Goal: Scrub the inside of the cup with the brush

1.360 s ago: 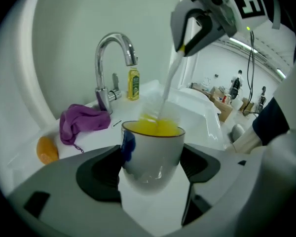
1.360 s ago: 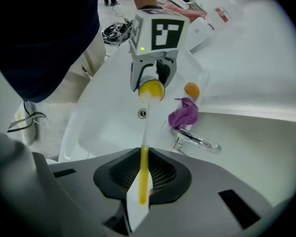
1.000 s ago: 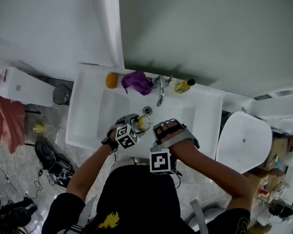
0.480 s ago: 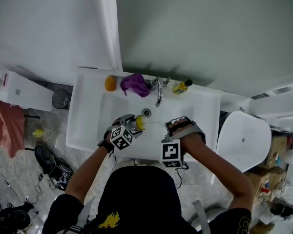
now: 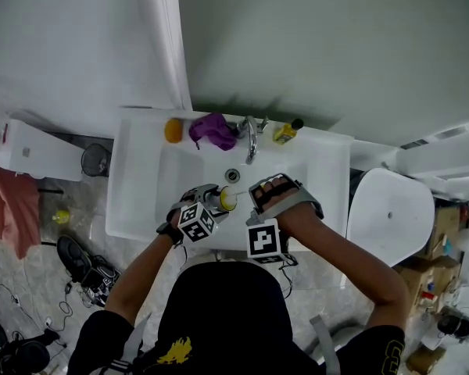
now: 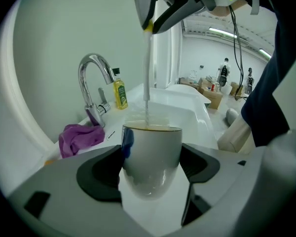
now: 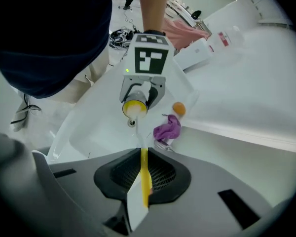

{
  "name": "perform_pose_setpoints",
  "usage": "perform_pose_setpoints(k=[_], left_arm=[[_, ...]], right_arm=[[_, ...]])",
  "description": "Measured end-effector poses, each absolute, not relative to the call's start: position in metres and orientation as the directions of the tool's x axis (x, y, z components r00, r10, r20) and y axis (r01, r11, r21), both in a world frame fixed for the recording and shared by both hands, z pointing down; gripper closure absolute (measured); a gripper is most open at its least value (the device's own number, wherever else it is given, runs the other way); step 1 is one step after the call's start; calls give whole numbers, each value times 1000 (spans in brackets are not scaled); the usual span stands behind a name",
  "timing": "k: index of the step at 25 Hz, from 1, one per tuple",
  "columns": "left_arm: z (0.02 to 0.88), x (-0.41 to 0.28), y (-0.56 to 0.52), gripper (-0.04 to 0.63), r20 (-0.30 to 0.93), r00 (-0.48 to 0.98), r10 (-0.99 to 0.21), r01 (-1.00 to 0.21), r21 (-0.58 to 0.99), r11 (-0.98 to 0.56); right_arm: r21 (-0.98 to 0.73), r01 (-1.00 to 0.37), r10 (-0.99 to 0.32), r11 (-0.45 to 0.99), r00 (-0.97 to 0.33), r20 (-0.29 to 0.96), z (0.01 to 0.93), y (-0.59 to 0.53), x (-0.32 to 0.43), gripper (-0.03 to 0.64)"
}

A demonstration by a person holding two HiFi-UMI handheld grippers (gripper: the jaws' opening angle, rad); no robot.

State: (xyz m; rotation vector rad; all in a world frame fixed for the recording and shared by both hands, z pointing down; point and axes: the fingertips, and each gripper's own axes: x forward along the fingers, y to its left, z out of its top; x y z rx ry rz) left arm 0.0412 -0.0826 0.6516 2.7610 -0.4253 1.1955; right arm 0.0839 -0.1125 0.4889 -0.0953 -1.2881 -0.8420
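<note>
White cup point(image 6: 151, 149), yellow inside, upright over sink point(image 5: 328, 170) basin, clamped between my left gripper point(image 6: 151, 179) jaws. My right gripper point(image 7: 140, 181) jaws pinched tight on yellow brush point(image 7: 144, 172) handle; pale stem reaches into cup mouth. Back rim: orange ball point(image 5: 173, 130), purple cloth point(image 5: 211, 131), faucet point(image 5: 250, 137), 1 yellow bottle point(image 5: 285, 133).
</note>
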Motion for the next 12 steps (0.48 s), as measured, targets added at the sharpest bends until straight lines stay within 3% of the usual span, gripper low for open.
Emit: perform_pose_setpoints(k=[8, 12], left_arm=[[636, 29, -99, 216, 683, 681, -263, -362, 3, -932], [642, 28, -97, 218, 688, 680, -254, -359, 10, -933]], right_arm=[[317, 505, -421, 803, 104, 901, 513, -114, 129, 548], [306, 528, -407, 792, 83, 910, 510, -77, 117, 548]])
